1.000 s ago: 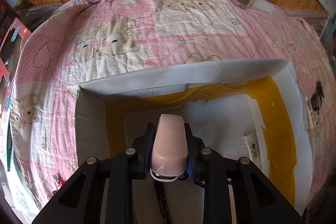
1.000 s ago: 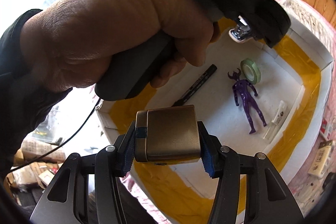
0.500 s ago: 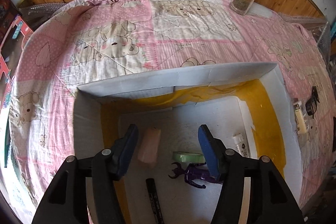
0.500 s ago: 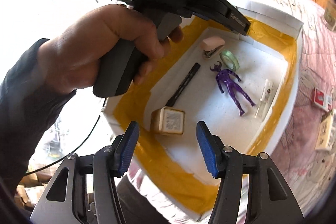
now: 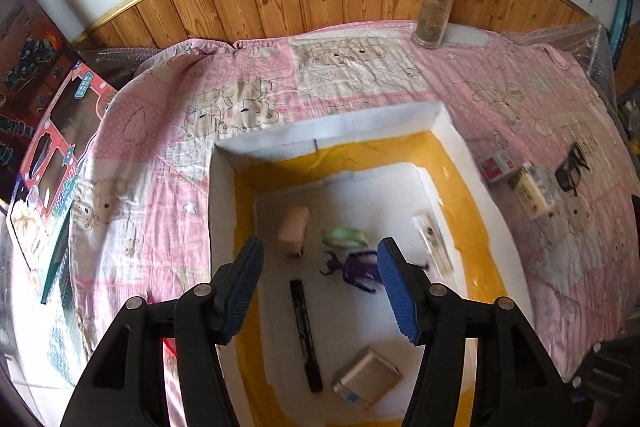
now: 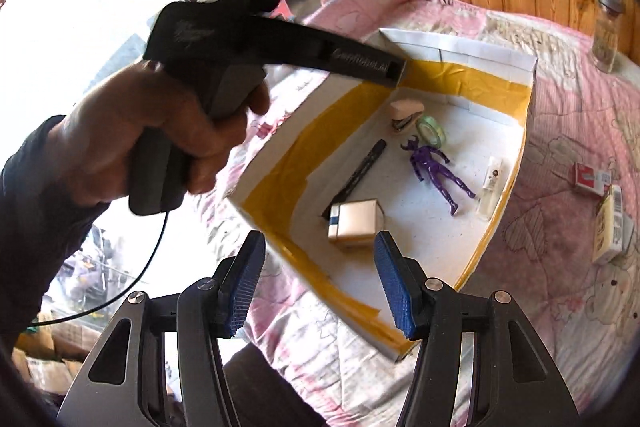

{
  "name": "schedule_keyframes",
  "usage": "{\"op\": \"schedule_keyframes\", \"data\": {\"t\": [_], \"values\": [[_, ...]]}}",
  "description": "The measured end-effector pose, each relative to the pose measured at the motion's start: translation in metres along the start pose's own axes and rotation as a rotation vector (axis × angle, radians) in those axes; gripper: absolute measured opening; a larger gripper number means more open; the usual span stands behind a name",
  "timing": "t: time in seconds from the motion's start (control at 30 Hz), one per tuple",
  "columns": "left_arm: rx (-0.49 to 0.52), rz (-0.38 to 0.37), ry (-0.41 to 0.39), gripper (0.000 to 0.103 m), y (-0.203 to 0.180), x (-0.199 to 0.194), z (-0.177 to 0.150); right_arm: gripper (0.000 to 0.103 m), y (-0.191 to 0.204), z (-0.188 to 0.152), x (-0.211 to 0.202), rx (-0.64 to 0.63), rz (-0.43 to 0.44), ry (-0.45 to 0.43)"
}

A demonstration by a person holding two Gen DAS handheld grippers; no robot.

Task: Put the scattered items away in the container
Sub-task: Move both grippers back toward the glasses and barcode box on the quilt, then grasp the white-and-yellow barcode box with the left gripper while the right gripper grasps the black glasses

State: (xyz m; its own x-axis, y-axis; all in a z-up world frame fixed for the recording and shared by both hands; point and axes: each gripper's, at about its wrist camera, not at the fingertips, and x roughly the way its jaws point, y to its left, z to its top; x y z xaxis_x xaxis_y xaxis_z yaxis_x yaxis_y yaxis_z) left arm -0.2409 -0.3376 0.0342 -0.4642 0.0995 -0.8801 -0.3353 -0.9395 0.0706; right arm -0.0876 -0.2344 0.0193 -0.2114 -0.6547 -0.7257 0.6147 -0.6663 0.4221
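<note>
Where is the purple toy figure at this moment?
The purple toy figure lies on the white floor of the box, between the black marker and the small clear tube, just below the green tape roll.

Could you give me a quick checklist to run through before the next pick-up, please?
1. Left gripper free: ok, jaws open, nothing between them.
2. Right gripper free: ok, jaws open and empty.
3. Pink stapler and gold box settled in the container: ok, both lie on its floor.
4. Items left outside: not ok, a red pack, a cream pack and black glasses lie on the pink quilt.
5. Room in the container: ok, bare floor shows between the items.
6. Glass jar counted as clutter: cannot tell.
</note>
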Motion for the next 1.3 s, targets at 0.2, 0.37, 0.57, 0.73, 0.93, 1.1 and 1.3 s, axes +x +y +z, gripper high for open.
{"op": "schedule_keyframes", "data": {"t": [0.2, 0.37, 0.57, 0.73, 0.93, 1.1, 1.3], "values": [[0.029, -0.011, -0.050, 0.060, -0.034, -0.047, -0.033, 0.060, -0.001, -0.028, -0.025, 0.046, 0.032, -0.119], [0.068, -0.035, -0.116, 0.063, -0.074, -0.085, -0.054, 0.060, -0.017, -0.057, -0.051, 0.141, 0.006, -0.197], [0.011, -0.145, -0.153, 0.066, -0.118, -0.109, -0.073, 0.060, -0.036, -0.092, -0.084, 0.216, -0.051, -0.251], [0.015, -0.201, -0.170, 0.066, -0.159, -0.110, -0.080, 0.060, -0.059, -0.121, -0.106, 0.290, -0.070, -0.278], [0.056, -0.206, -0.167, 0.066, -0.203, -0.094, -0.085, 0.060, -0.096, -0.152, -0.119, 0.399, -0.079, -0.305], [0.015, -0.267, -0.126, 0.066, -0.227, -0.070, -0.076, 0.060, -0.134, -0.169, -0.129, 0.504, -0.094, -0.332], [-0.055, -0.312, -0.120, 0.066, -0.247, -0.044, -0.050, 0.061, -0.188, -0.183, -0.142, 0.642, -0.109, -0.373]]}}
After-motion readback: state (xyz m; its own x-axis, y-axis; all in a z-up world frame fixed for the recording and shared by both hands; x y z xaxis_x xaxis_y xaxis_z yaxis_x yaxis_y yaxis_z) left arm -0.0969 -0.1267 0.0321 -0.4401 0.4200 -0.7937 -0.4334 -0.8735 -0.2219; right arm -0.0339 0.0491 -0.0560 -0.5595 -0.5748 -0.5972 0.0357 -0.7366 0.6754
